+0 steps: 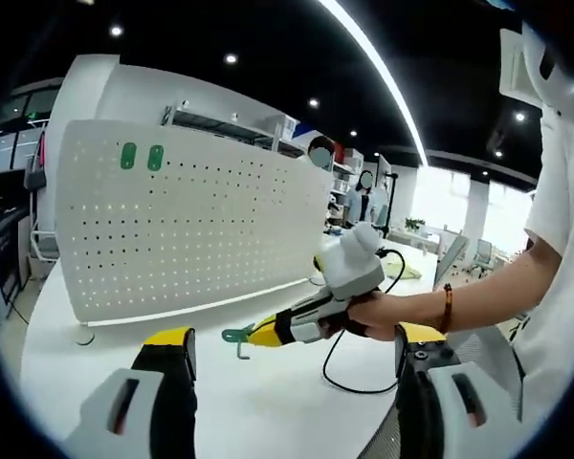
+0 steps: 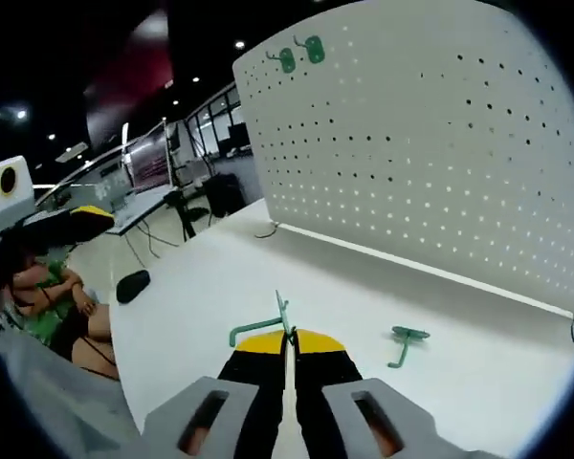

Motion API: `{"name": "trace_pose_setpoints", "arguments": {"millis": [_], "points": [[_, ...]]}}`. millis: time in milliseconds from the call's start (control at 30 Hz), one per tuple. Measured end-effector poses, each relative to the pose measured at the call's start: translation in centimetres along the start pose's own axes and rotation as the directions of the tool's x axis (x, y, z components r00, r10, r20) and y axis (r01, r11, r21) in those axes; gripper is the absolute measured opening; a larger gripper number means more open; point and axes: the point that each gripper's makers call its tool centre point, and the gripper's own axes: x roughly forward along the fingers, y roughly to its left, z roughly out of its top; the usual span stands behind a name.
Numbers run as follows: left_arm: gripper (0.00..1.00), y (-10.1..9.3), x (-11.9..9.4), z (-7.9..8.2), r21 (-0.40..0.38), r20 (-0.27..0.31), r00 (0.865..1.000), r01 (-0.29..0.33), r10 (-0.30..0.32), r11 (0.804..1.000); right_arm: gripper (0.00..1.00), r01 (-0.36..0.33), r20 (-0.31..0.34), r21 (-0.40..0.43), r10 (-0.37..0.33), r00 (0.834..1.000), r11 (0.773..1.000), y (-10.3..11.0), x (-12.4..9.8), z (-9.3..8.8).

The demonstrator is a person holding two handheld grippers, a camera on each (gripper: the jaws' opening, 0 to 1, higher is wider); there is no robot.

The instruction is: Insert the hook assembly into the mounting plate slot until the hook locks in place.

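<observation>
The right gripper [image 2: 290, 337] clamps a green metal hook [image 2: 260, 328] at its yellow tips, poised ahead of the white perforated pegboard [image 2: 430, 134], apparently for insertion. The left gripper [image 1: 292, 359] hangs released, jaws apart. A second green hook [image 2: 406, 341] lies on the white table [image 2: 201, 277] just right of the clamped one.

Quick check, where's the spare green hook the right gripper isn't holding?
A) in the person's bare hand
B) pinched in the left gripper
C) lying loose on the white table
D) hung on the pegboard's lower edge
C: the right gripper is shut on one green hook, while the spare hook lies flat on the white table in front of the pegboard.
</observation>
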Motion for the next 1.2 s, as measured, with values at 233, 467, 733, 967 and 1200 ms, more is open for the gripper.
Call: {"name": "trace_pose_setpoints", "arguments": {"millis": [233,467,733,967,1200], "points": [[0.84,-0.7,0.0,-0.4,0.032,-0.016,1.0,0.013,-0.013,0.999,0.01,-0.003,0.003,0.056,0.002,1.0,0.998,0.5,-2.0,0.3],[0.82,-1.3,0.3,-0.2,0.044,-0.019,0.999,0.037,-0.036,0.998,0.01,0.008,-0.013,0.078,-0.007,1.0,0.997,1.1,-3.7,0.1],[0.8,-1.3,0.3,-0.3,0.104,-0.051,0.999,0.022,-0.016,0.994,0.01,-0.007,-0.026,0.093,0.01,1.0,0.996,2.8,-5.2,0.8],[0.66,-1.5,-0.3,0.2,0.206,-0.018,1.0,-0.004,0.008,0.979,0.01,-0.017,-0.029,0.1,0.02,0.999,0.995,4.0,-6.2,1.1],[0.59,-1.9,-0.4,-0.3,0.292,-0.049,0.999,-0.007,0.022,0.956,0.01,-0.035,-0.044,0.144,0.042,0.998,0.989,4.8,-6.7,0.5]]}}
